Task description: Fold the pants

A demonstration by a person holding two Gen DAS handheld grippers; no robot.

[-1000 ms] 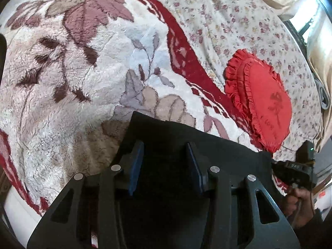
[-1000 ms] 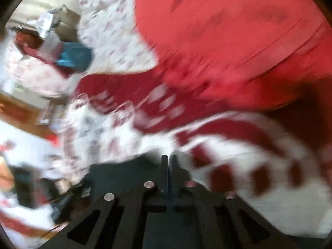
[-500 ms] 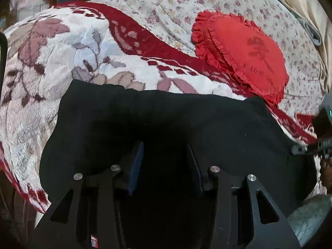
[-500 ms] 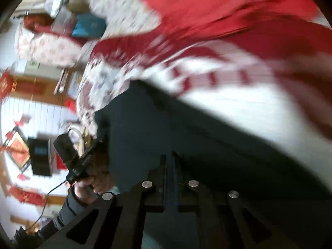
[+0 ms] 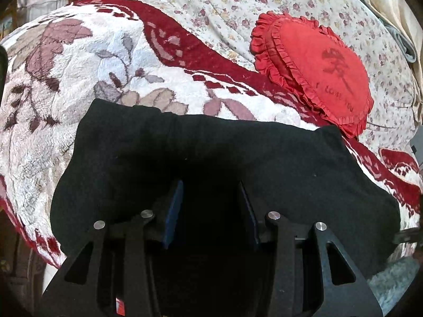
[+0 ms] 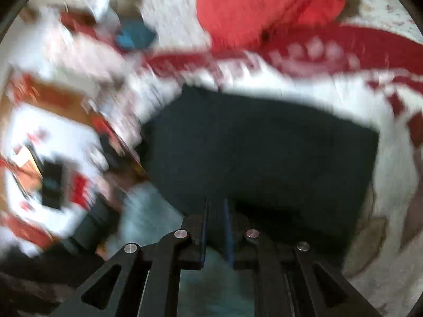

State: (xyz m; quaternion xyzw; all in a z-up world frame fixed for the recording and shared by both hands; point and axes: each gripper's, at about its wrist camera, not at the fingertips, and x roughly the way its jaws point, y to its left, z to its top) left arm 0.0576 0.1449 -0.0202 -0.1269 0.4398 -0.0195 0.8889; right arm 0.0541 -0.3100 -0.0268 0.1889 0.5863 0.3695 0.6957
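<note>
Open blanket point(image 5: 87, 84) left of and beyond the black pants point(image 5: 211, 153); red heart cushion point(image 5: 317, 71) beyond-right.

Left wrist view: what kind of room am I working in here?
Most likely a bedroom: the black pants lie on a plush leaf-patterned blanket spread over a floral bedsheet, with a red frilled heart cushion beside them.

One pair of black pants point(image 5: 211, 158) lies ahead of the fingers. One red heart-shaped cushion point(image 5: 317, 74) sits beyond them to the right, one plush leaf-patterned blanket point(image 5: 79, 79) lies underneath, and one floral sheet point(image 5: 224, 5) spreads farther out.
</note>
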